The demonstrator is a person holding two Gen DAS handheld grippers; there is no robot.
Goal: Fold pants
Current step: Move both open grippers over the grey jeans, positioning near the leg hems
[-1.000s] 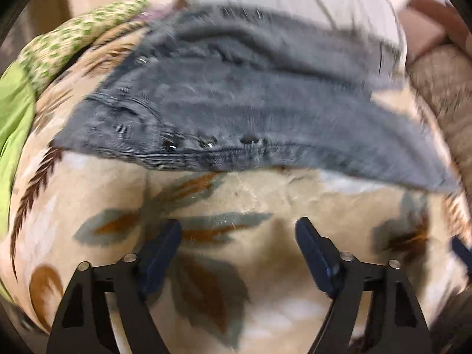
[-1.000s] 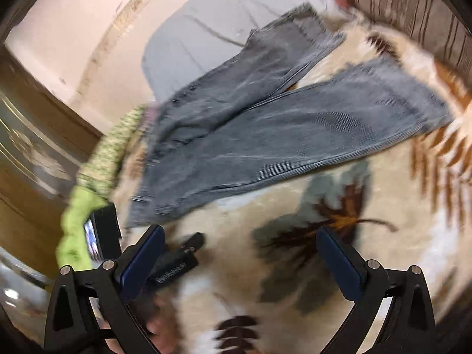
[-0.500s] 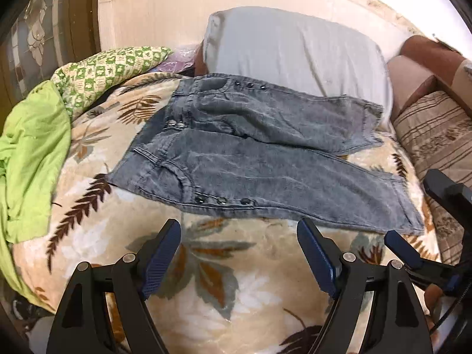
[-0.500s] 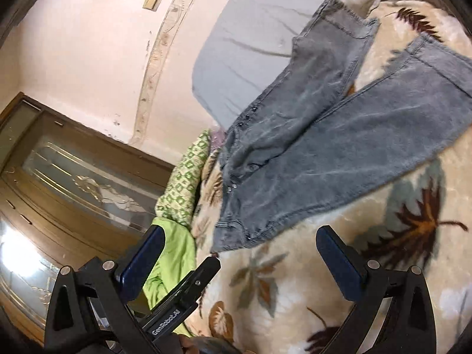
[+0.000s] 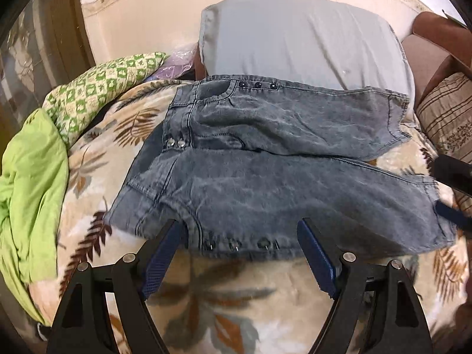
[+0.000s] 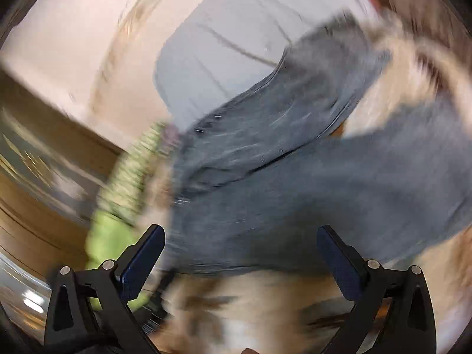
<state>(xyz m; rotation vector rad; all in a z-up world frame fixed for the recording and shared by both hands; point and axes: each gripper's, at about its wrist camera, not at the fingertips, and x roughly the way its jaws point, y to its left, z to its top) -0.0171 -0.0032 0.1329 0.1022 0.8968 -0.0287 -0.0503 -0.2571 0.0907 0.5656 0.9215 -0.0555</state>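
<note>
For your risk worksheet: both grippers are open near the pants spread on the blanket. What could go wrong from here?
1. The left gripper sits at the near edge of the pants; closing low could pinch the blanket too.
2. The right gripper view is motion-blurred, so a fast approach may miss the cloth.
3. The legs lie splayed, so a fold may come out uneven.

The right wrist view is smeared by motion throughout: the pants are reduced to a grey streaked mass, and their buttons and seams cannot be made out. The green cloth there is blurred too. In the left wrist view, the right tongs are cut off by the picture's edge, so their jaws cannot be judged from it. The pillow's lower edge is hidden behind the pants.
</note>
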